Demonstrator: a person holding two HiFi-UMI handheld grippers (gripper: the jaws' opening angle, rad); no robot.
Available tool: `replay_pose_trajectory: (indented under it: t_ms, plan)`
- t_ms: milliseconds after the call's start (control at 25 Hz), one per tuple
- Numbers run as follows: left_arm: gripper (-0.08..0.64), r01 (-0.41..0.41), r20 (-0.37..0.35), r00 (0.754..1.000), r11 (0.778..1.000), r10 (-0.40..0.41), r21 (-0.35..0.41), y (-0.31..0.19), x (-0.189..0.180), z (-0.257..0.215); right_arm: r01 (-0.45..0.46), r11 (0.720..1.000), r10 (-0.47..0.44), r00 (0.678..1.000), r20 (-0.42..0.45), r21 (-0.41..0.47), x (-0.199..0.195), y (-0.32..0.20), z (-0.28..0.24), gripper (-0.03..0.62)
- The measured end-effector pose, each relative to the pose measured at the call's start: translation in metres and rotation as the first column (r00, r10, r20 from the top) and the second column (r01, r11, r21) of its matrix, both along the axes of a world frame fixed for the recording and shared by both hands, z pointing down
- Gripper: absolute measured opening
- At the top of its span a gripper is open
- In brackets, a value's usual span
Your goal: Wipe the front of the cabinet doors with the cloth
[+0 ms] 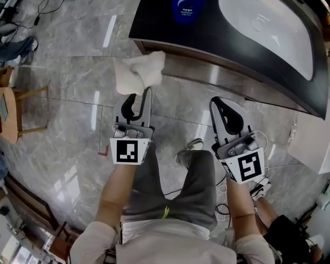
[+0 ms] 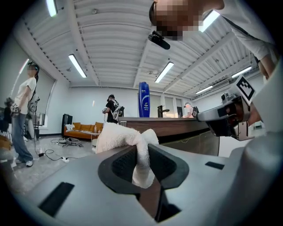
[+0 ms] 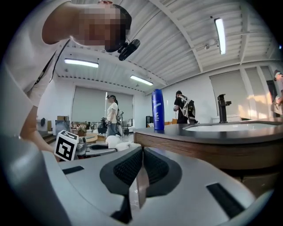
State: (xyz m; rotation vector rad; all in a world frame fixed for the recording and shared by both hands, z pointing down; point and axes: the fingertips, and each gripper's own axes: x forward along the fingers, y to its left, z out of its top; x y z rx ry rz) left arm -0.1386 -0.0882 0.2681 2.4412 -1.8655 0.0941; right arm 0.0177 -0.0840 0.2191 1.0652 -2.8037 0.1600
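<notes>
A white terry cloth (image 1: 139,72) bunches out of my left gripper (image 1: 140,97), which is shut on it just below the dark counter's edge. In the left gripper view the cloth (image 2: 132,145) hangs pinched between the black pads. The cabinet front (image 1: 227,72), a brown band under the dark counter (image 1: 206,31), runs just beyond the cloth; the cloth's tip reaches its left end. My right gripper (image 1: 220,104) is shut with nothing in it, held to the right, short of the cabinet. In the right gripper view its jaws (image 3: 140,165) meet, with the wooden cabinet edge (image 3: 212,150) ahead.
A white sink basin (image 1: 278,26) is set in the counter, with a blue bottle (image 1: 186,9) at its left. Grey marble floor (image 1: 67,103) lies to the left, with a wooden chair (image 1: 15,108) at the far left. Other people stand in the background of both gripper views.
</notes>
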Motion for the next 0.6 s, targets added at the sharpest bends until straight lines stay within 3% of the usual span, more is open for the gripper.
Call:
replay_pose_trajectory:
  t_ms: [240,360,600]
  plan:
    - [0.087,-0.001,0.035,0.999,0.996,-0.002,0.087,-0.012,0.004,0.036,0.003,0.998,-0.004,1.0,0.006,0.062,-0.006,-0.009,0.054,0.037]
    - [0.086,-0.013,0.041,0.999,0.997,0.01,0.078,-0.014,0.012,0.047,0.019,0.997,-0.02,1.0,0.006,0.079,-0.007,-0.012,0.074,0.037]
    - [0.086,-0.04,0.15,0.988,0.994,0.024,0.106,-0.019,0.004,0.07,0.02,0.99,-0.022,1.0,0.012,0.141,-0.023,-0.024,0.109,0.037]
